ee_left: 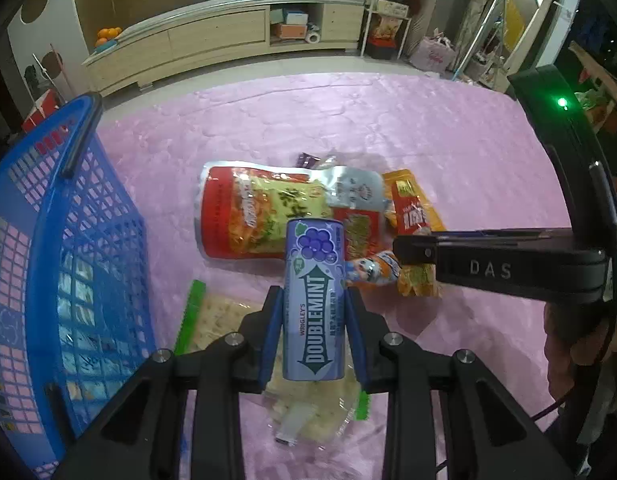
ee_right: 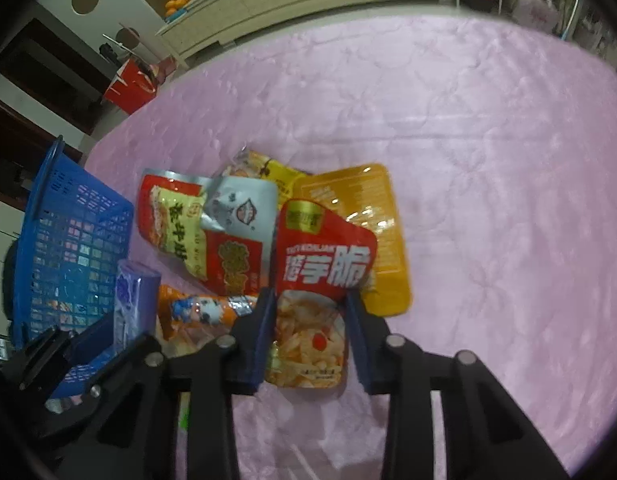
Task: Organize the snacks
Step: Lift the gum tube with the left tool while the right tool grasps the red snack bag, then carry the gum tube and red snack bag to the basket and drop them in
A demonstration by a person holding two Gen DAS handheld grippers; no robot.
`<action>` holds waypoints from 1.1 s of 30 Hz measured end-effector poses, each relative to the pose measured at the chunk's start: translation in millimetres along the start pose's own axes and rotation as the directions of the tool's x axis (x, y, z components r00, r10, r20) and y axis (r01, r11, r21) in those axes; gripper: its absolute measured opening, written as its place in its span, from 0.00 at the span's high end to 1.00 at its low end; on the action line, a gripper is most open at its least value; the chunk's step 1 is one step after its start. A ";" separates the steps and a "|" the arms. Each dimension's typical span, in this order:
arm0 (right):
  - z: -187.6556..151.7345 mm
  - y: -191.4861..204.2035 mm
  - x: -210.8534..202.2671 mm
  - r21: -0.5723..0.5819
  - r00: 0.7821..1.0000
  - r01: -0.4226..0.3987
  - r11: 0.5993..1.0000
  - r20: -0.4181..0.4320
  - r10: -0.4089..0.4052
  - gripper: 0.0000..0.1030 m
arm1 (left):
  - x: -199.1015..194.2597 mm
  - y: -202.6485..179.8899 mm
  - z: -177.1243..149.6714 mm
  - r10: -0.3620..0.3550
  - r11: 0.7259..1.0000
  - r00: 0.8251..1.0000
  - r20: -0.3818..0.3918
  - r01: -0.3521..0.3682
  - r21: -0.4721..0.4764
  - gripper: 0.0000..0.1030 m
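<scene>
A purple Doublemint gum box (ee_left: 316,248) stands upright between the blue pads of my left gripper (ee_left: 313,294), which is shut on it above the pink cloth. The same box (ee_right: 134,300) shows at the left of the right wrist view. My right gripper (ee_right: 310,300) has its pads against both sides of a red snack packet (ee_right: 328,256) that bows upward between them. From the left wrist view, the right gripper (ee_left: 414,268) reaches in from the right over the pile. A blue mesh basket (ee_left: 68,220) stands to the left.
A pile of snacks lies mid-table: a large red-and-green packet (ee_left: 244,216), a silver packet (ee_right: 240,208), a yellow packet (ee_right: 372,220), and an orange cartoon packet (ee_right: 196,308). A cracker pack with green edges (ee_left: 216,320) lies under my left gripper. Pink cloth (ee_right: 488,160) stretches right.
</scene>
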State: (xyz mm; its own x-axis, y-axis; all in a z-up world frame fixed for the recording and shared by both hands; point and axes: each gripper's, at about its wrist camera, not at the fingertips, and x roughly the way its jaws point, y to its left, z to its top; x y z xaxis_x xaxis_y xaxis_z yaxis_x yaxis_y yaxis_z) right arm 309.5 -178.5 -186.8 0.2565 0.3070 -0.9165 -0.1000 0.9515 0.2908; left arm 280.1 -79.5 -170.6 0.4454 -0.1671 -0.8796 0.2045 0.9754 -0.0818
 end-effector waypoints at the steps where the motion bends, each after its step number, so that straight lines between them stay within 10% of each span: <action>1: -3.1 1.9 -4.8 -0.014 1.000 0.002 1.000 0.007 -0.002 0.64 | -0.7 -0.5 -1.1 -0.004 1.000 1.000 0.001 0.004 -0.002 0.72; 16: -41.6 42.6 -105.0 -0.111 0.988 -0.042 0.993 0.146 0.058 0.64 | -102.6 0.3 -27.6 -0.042 0.999 0.991 0.130 0.045 -0.021 0.72; 33: -66.2 192.7 -125.4 -0.352 0.966 -0.119 0.928 0.174 0.190 0.64 | -198.7 96.6 -70.1 0.065 0.994 0.965 0.252 -0.040 -0.103 0.72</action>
State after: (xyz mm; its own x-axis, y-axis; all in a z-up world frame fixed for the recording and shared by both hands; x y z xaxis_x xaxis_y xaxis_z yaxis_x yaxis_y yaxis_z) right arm 194.4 -34.8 -34.1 0.3958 0.4804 -0.7826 -0.4617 0.8408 0.2826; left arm 150.3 58.1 -36.6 0.6634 -0.1340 -0.7362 0.0955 0.9909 -0.0944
